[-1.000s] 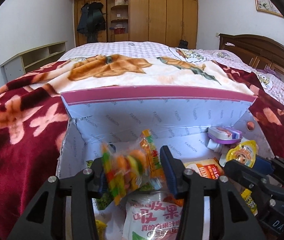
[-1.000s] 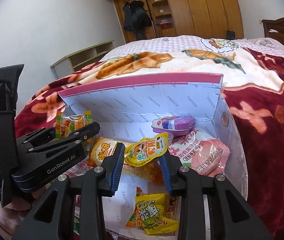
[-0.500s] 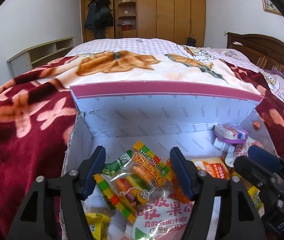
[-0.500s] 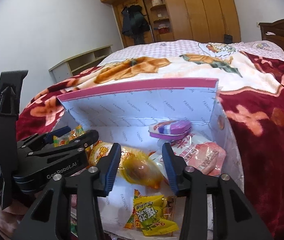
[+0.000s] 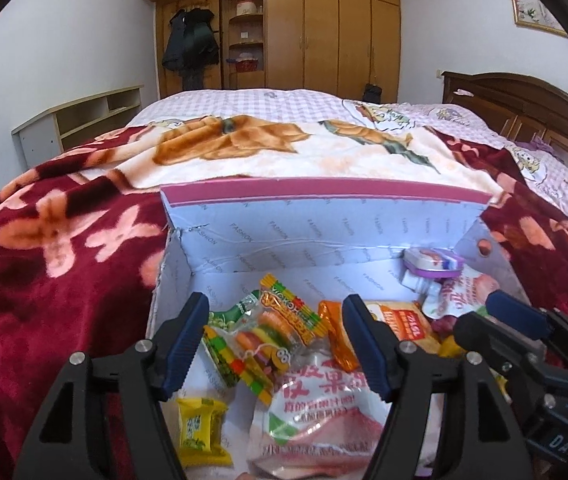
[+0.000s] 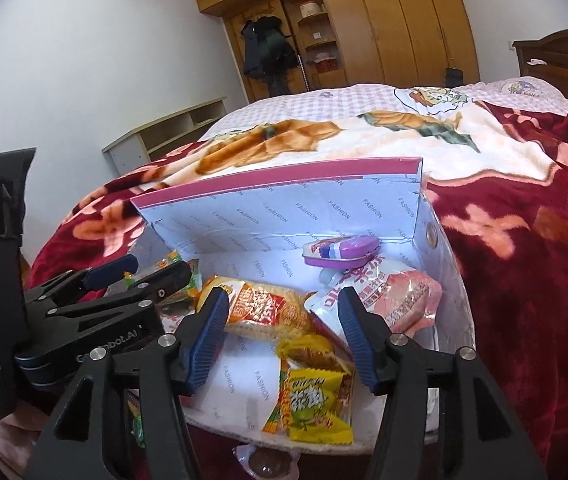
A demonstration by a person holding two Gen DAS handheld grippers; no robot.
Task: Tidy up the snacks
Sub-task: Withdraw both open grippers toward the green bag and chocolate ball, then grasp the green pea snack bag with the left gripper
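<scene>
Left wrist view
Left gripper point(image 5: 274, 338): at 6 o'clock, jaws apart and opening, pads pressing on nothing.
Gummy bag point(image 5: 262, 344): lying loose in the gap between the pads, on the box floor.
Box point(image 5: 324, 216): open on the red blanket point(image 5: 56, 280), tall back wall with a pink rim at 12 o'clock.
White pouch point(image 5: 316, 412): at 6 o'clock, just under the gummy bag.
Yellow candy point(image 5: 200, 428): at 7 o'clock, near the left wall.
Orange packet point(image 5: 408, 326): at 4 o'clock, beside the right pad.
Purple tin point(image 5: 432, 260): at 2 o'clock, in the far right corner.
Right gripper point(image 5: 484, 316): entering at 4 o'clock.

Right wrist view
Right gripper point(image 6: 282, 340): at 6 o'clock, jaws partly apart and opening, holding nothing.
Orange packet point(image 6: 260, 312): between the pads, lying flat.
Yellow wrapper point(image 6: 308, 354): between the pads, loose on the snack pile.
Yellow-green pack point(image 6: 312, 404): at 6 o'clock, near the front rim.
Pink pouch point(image 6: 388, 292): at 1 o'clock, against the right wall.
Purple tin point(image 6: 340, 250): at 12 o'clock, atop the pink pouch by the back wall.
Left gripper point(image 6: 140, 270): at 9 o'clock, jaws apart over the box's left side.
</scene>
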